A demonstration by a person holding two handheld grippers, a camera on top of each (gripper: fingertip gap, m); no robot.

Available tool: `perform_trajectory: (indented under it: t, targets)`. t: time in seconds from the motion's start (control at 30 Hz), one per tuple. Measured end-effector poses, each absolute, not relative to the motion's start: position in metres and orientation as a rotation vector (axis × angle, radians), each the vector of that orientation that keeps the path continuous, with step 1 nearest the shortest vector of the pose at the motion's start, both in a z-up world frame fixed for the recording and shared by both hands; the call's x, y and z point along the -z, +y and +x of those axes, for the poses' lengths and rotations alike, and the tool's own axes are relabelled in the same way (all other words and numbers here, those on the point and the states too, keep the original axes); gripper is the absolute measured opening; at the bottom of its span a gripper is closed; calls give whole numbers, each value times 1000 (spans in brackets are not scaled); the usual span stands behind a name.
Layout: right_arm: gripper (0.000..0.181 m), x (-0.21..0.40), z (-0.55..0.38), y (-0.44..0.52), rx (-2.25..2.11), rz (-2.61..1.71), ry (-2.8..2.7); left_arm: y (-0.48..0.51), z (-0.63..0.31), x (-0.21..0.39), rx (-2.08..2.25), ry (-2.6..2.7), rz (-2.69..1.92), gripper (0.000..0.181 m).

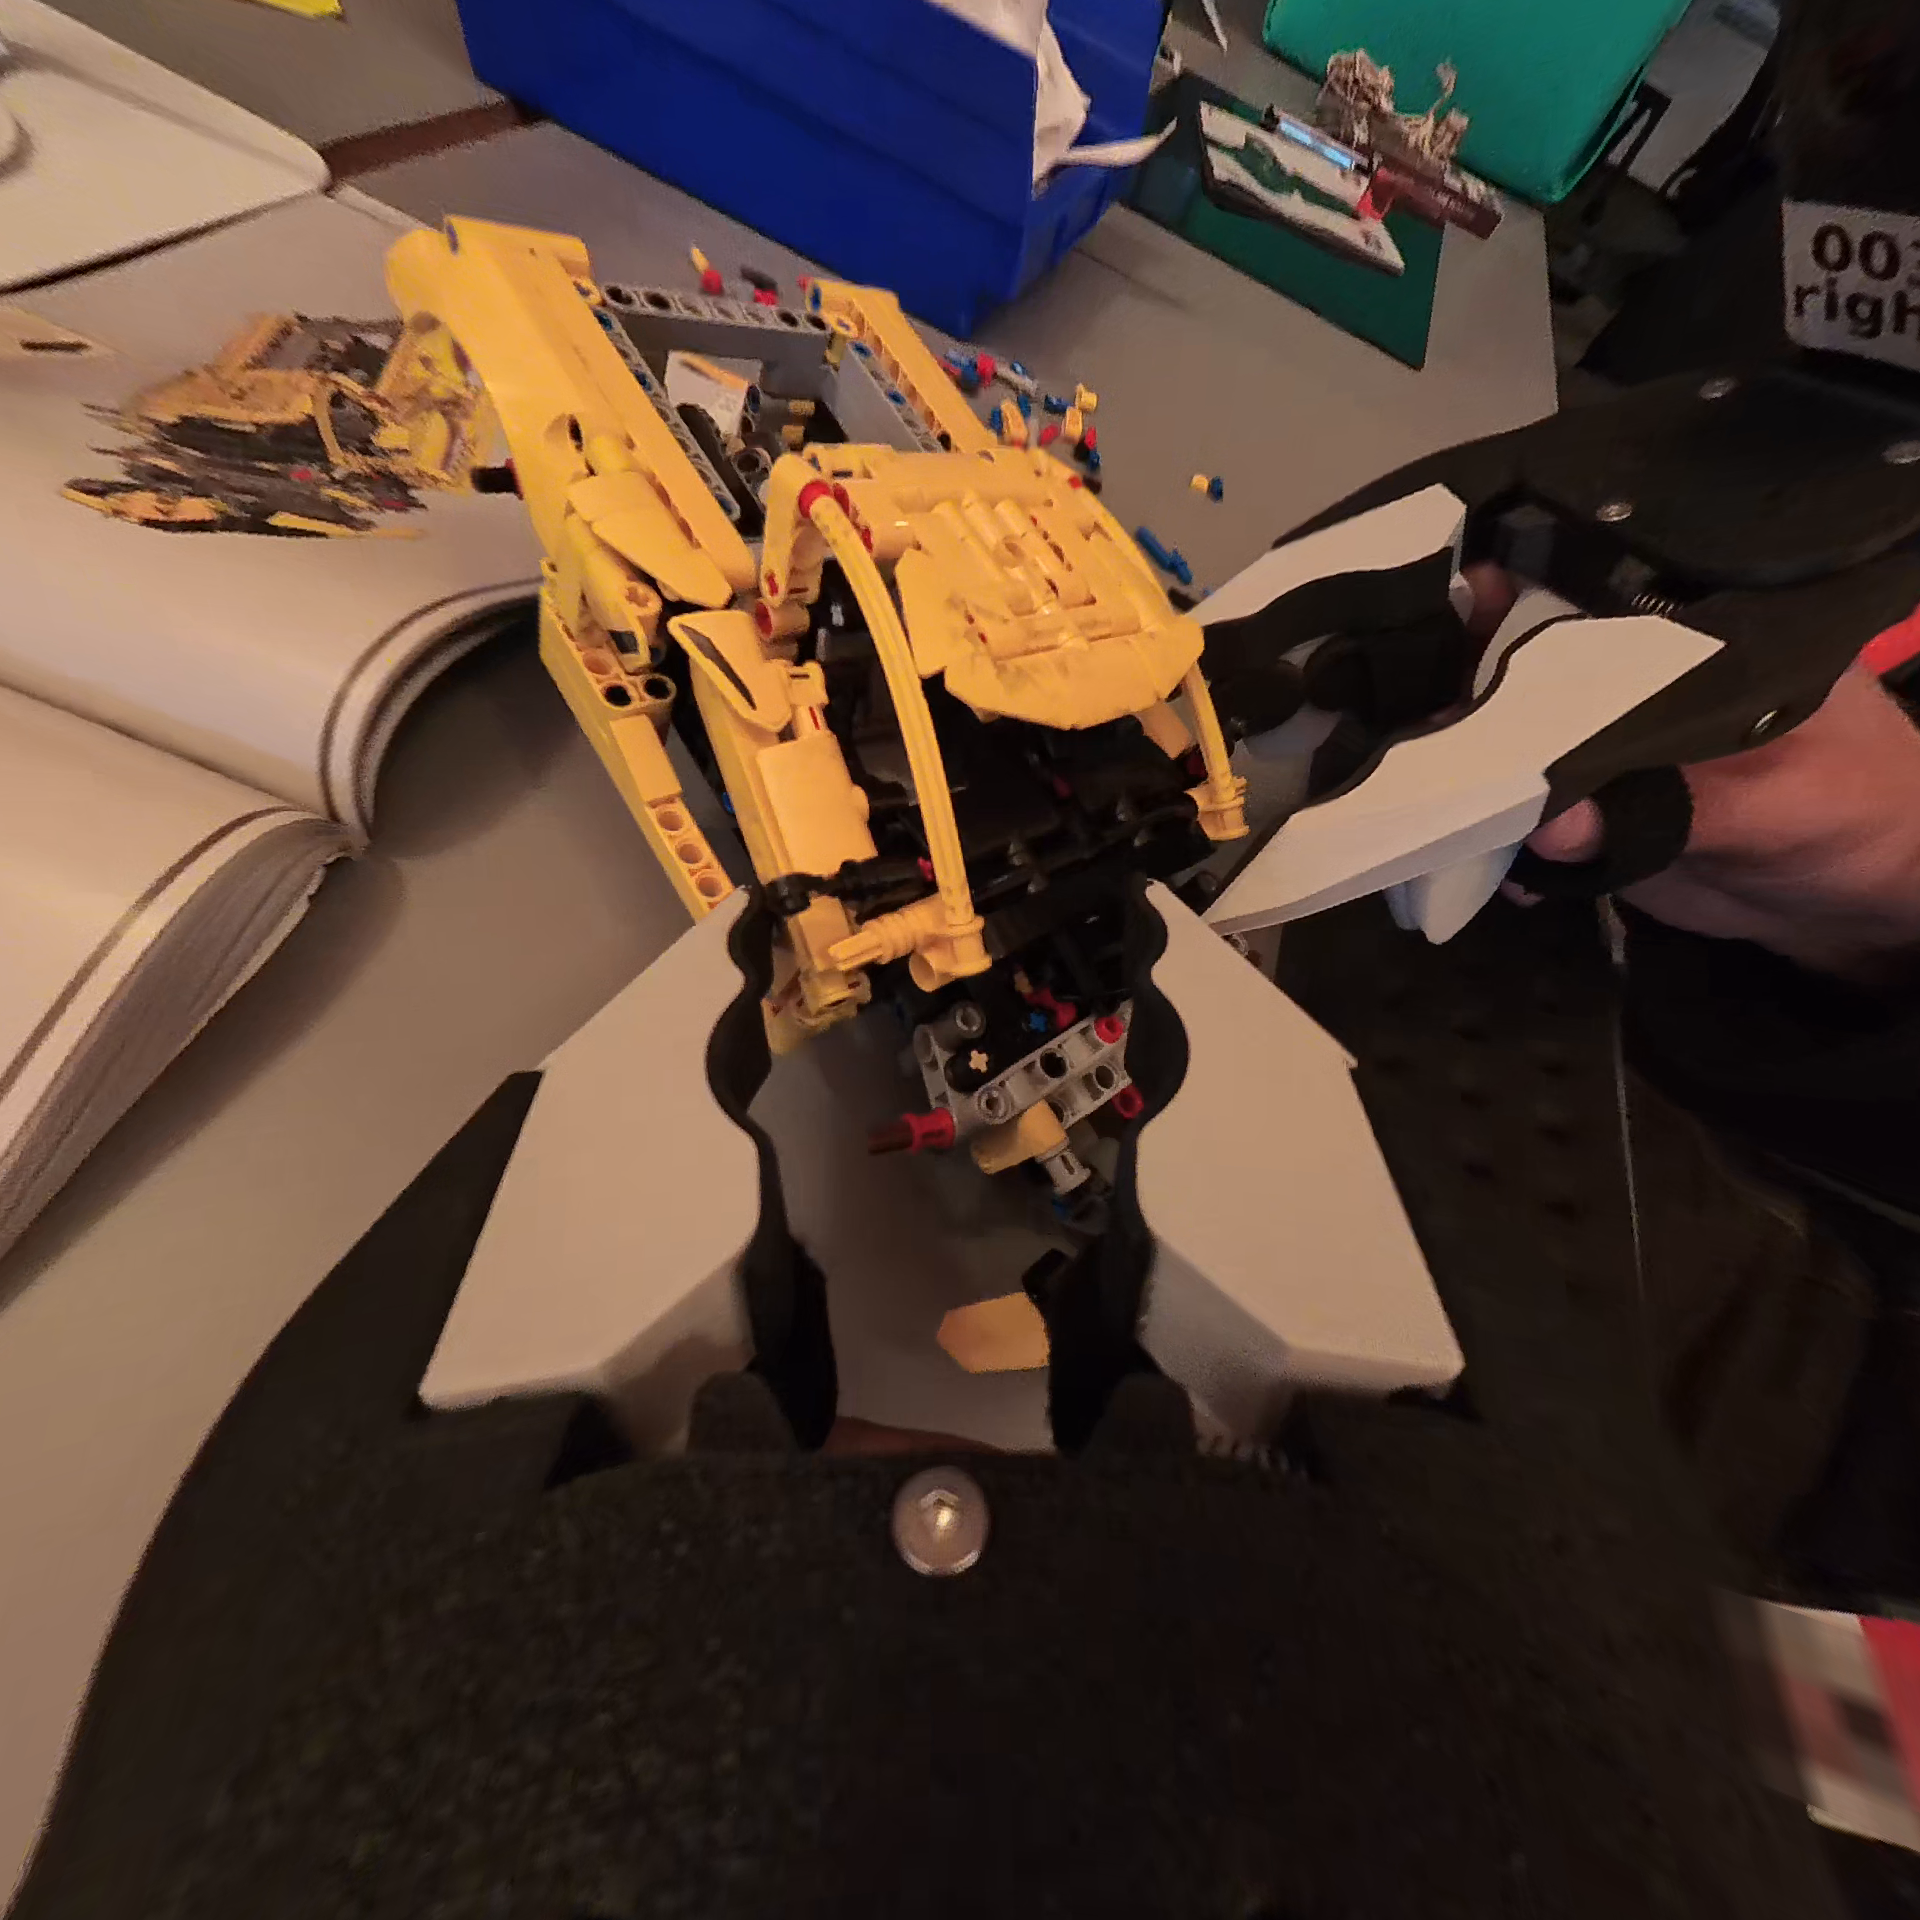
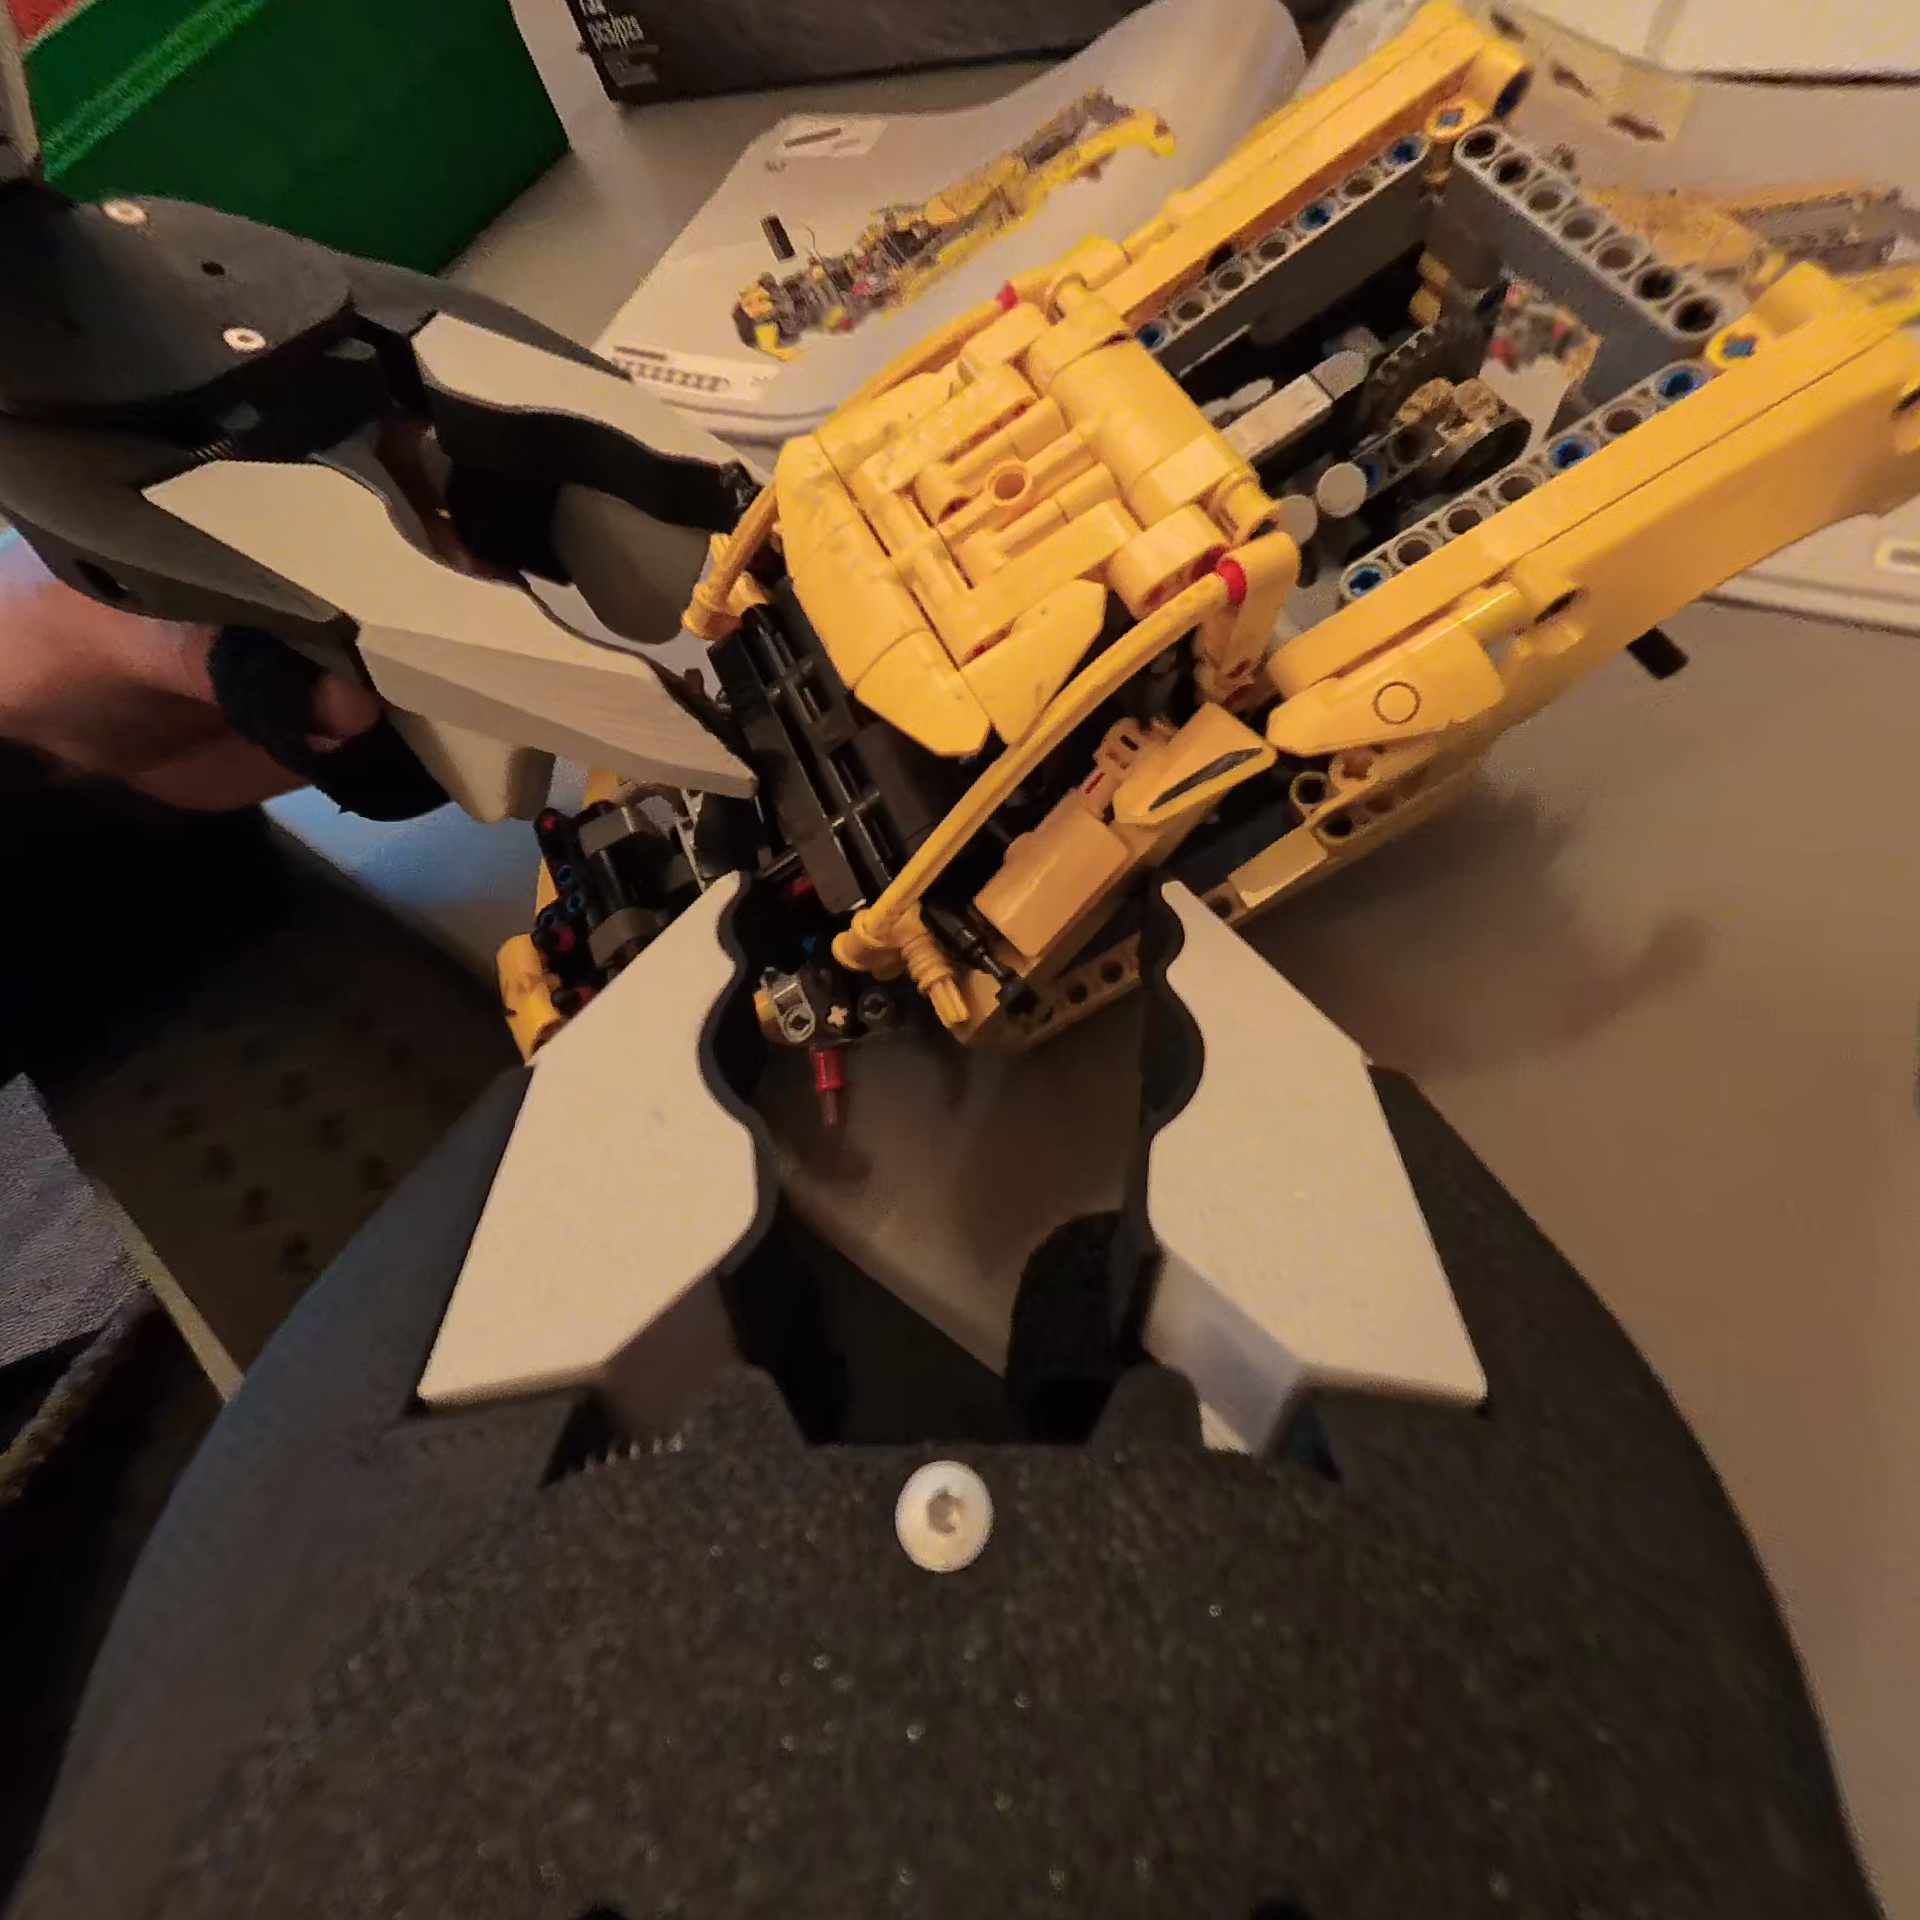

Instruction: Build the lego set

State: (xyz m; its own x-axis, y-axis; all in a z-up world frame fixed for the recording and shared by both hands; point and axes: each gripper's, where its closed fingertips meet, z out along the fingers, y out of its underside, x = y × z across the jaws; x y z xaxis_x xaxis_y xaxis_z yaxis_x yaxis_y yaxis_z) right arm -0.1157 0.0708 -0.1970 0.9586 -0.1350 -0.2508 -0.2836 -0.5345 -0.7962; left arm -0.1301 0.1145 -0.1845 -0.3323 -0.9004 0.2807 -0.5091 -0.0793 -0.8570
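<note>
Between the grey fingers (image 1: 623,1143) of the left gripper (image 1: 945,914), spread wide: near end of the yellow and black lego model (image 1: 1018,582), with a grey holed beam (image 1: 1049,1070) and red pins at its lowest part. Fingertips close against either side of it; squeezing or only framing, cannot tell.

Same with the right gripper (image 2: 951,904): jaws far apart, a corner of the model between the tips, firmness of hold impossible to judge. Seen from the left wrist, coming in from the side, held by a hand (image 1: 1787,810) in a black fingerless glove, tips against the model's black flank under the yellow roof.

Model tilted, its two long yellow arms and grey frame pointing away, one lower yellow edge down on the grey table (image 2: 1558,1039).

Beyond it, scattered small loose pieces (image 1: 1049,405) in red, blue and yellow. Beside the model, an open instruction book (image 1: 208,644). Farther back, a blue bin (image 1: 831,135) and a green box (image 2: 291,114).
</note>
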Motion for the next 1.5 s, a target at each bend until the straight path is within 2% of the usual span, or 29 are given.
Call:
perform_trajectory:
  t: [0.37, 0.6, 0.83, 0.87, 0.93, 1.03, 1.23, 1.5]
  targets:
    - [71, 169, -136, 146, -176, -2248, -93, 184, -163, 163, 1311, 1467, -1578, 68]
    - [72, 205, -138, 187, -234, -2355, -358, 219, -174, 202, 1157, 1391, -1778, 67]
    - [71, 213, -140, 176, -574, -2274, -351, 220, -178, 222, 1156, 1403, -1881, 65]
    - [68, 207, -137, 173, -637, -2249, -336, 221, -179, 222, 1163, 1397, -1888, 65]
    - [49, 192, -120, 176, -731, -2177, -226, 223, -180, 222, 1164, 1393, -1887, 65]
    - [48, 185, -103, 192, -907, -2150, 5, 223, -180, 222, 1171, 1398, -1885, 65]
    - [32, 211, -98, 208, -846, -2318, 104, 222, -180, 222, 1145, 1396, -1870, 65]
    - [9, 208, -102, 211, -1053, -2209, 298, 223, -181, 223, 1153, 1382, -1880, 65]
